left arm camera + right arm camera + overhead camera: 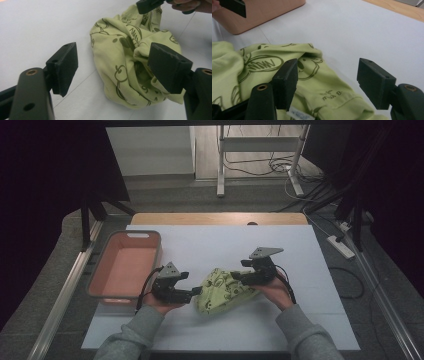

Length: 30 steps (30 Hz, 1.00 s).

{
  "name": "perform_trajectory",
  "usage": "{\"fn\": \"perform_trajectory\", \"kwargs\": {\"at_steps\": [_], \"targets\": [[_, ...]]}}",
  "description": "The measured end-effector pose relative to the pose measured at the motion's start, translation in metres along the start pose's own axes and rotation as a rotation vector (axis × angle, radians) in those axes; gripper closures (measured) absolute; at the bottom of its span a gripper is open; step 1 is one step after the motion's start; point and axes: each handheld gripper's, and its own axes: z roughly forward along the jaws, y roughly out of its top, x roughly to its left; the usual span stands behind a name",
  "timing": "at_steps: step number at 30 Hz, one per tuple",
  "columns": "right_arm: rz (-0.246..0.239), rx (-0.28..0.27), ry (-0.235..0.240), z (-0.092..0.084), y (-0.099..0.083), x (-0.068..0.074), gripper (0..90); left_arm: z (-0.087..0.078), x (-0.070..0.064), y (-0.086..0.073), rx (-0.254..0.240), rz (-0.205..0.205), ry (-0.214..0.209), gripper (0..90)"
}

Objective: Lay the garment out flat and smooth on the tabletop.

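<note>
One crumpled, pale yellow-green cloth garment with dark printed cartoon outlines (224, 290) lies bunched in a heap on the white sheet that covers the counter (210, 245), near its front edge and between the person's two hands. It is the single piece of clothing in view.

Two hand-held black tongs work at it. The left tongs (196, 291) sit at the garment's left edge; in the left gripper view their two padded jaws stand wide apart, one over bare white sheet, the other in front of a fold of the fabric, with the cloth heap (125, 65) lying ahead of and between them. The pads do not press on anything.

The right tongs (235, 277) lie over the top of the heap from the right side. In the right gripper view their two jaws are also spread apart: one jaw sits over the printed fabric (312, 82), the other hangs over the white sheet just past the garment's hem. A small white label shows at the bottom edge of that view beside the nearer jaw. Nothing is clamped between these pads either.

One salmon-pink rectangular plastic bin with a grey rim (150, 236) stands on the counter's left side, apart from the garment, just beyond the left hand.
</note>
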Motion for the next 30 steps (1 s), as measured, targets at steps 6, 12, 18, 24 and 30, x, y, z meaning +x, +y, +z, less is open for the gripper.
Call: {"fn": "perform_trajectory", "kwargs": {"at_steps": [6,12,18,24,30], "targets": [[0.017,0.051,0.01,0.013,-0.001,-0.007,31.7,0.001,-0.001,0.0,0.003,0.001,0.002,24.6],[0.028,0.142,0.039,0.028,-0.01,-0.009,28.6,0.001,0.0,0.0,0.005,0.0,0.003,24.6],[0.029,0.201,0.049,0.037,-0.015,-0.005,36.3,-0.001,0.0,0.0,-0.002,0.0,0.006,24.7],[0.027,0.206,0.06,0.035,-0.017,-0.004,64.3,-0.001,-0.001,0.0,-0.002,0.005,0.005,24.7],[-0.019,0.153,0.045,0.025,-0.014,-0.001,83.6,-0.001,0.0,0.0,-0.004,0.003,0.003,24.7]]}}
